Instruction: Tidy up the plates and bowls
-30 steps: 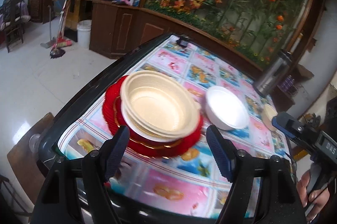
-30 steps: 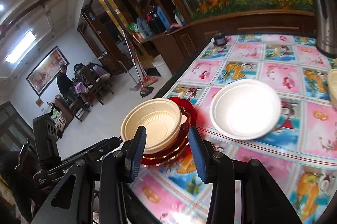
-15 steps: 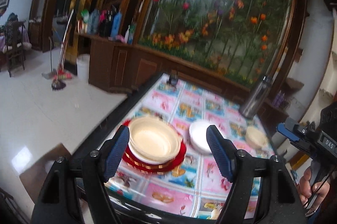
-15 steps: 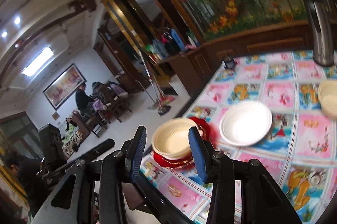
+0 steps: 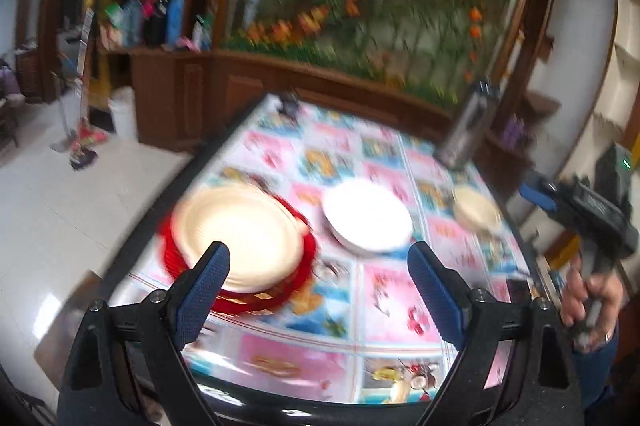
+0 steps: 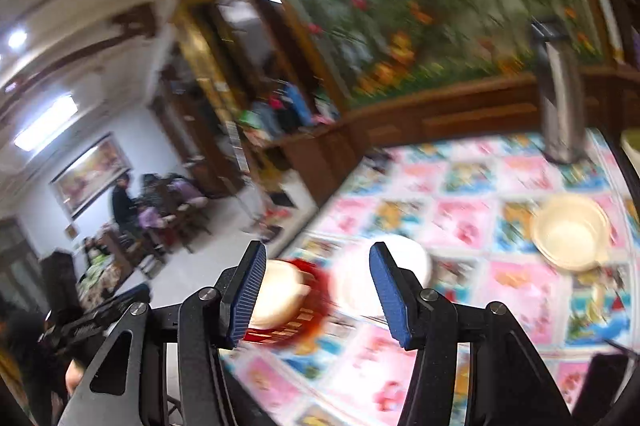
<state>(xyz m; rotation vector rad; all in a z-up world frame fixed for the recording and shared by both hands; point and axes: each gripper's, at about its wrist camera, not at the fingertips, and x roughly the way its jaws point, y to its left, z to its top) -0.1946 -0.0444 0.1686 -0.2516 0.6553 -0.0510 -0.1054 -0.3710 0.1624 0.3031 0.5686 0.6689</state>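
Since the earlier frame both views have been swung across the table (image 5: 400, 310), now blurred. The cream bowls (image 5: 240, 234) are stacked on red plates (image 5: 308, 266), beside the white plate (image 5: 366, 216). The left gripper (image 5: 318, 290) and right gripper (image 6: 318, 296) are held apart, empty.

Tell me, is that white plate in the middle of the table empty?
Apparently empty: the white plate shows only a bare white surface on the table, though the picture is blurred.
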